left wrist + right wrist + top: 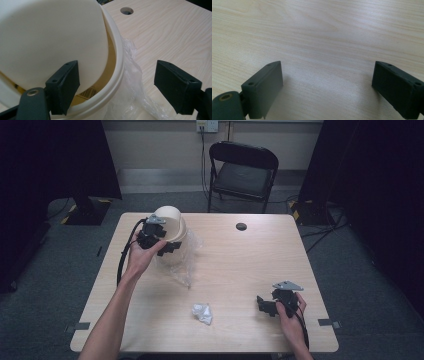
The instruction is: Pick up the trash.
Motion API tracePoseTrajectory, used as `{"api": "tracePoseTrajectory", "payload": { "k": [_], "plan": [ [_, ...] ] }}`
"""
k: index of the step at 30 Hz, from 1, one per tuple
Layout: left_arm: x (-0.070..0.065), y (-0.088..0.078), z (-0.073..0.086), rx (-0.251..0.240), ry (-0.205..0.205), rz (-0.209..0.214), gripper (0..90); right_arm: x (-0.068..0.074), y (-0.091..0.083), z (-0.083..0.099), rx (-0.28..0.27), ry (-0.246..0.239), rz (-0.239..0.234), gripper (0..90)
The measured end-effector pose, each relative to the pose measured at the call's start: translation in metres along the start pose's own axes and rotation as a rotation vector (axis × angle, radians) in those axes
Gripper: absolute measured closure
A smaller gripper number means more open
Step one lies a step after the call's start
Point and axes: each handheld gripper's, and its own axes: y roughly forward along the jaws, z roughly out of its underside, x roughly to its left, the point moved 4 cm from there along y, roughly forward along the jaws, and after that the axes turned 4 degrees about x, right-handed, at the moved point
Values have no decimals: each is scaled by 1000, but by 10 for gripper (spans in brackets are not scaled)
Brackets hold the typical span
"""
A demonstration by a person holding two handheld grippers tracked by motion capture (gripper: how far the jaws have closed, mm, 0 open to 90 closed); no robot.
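**Left jaws straddle the bin's rim while the right waits**

Black jaws of the left gripper (pixel 116 85) stand wide at the bottom of its own view, one inside the bin (pixel 170 234), one outside over the liner (pixel 130 75), pressing on neither. That straddle suits a grip on the rim or the tilted swing lid (pixel 50 42). From above, the bin sits in the upper left of the counter (pixel 240 270), its clear liner spilling toward the middle. A crumpled wad (pixel 202 313) lies low centre, probably meant for the bin. At lower right, the right gripper (pixel 327 90) rests open and empty over bare wood, clear of the work.
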Motion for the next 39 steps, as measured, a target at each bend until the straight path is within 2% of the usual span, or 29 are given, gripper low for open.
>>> {"api": "tracePoseTrajectory", "payload": {
  "k": [1,2,4,7,12,14,15,17,19,22,23,26,30,39],
  "plan": [
    [0,2,0,7,2,13,202,0,0,0,0,0,0,89],
    [-1,4,1,10,-7,11,203,0,0,0,0,0,0,89],
    [0,7,1,26,4,-4,207,0,0,0,0,0,0,89],
    [3,12,1,39,-4,-2,208,0,0,0,0,0,0,89],
    [3,23,1,33,-45,3,227,0,0,0,0,-1,0,89],
    [4,26,1,44,-35,-34,227,0,0,0,0,0,0,89],
    [6,26,1,54,-27,-41,226,0,0,0,0,0,0,89],
    [7,26,1,43,-39,-39,218,0,0,0,-1,2,0,89],
    [8,27,1,54,-21,-62,228,0,0,0,0,0,0,89],
    [8,27,1,42,-29,-72,233,0,0,0,0,0,0,89],
    [8,26,1,39,-34,-56,233,0,0,0,0,0,0,89],
    [6,24,3,28,-40,-57,238,0,0,0,0,0,0,89],
    [3,19,4,14,-10,-53,244,0,0,0,-1,0,0,89],
    [-2,-8,3,-75,-13,-19,243,0,0,0,0,0,0,89]
  ]
}}
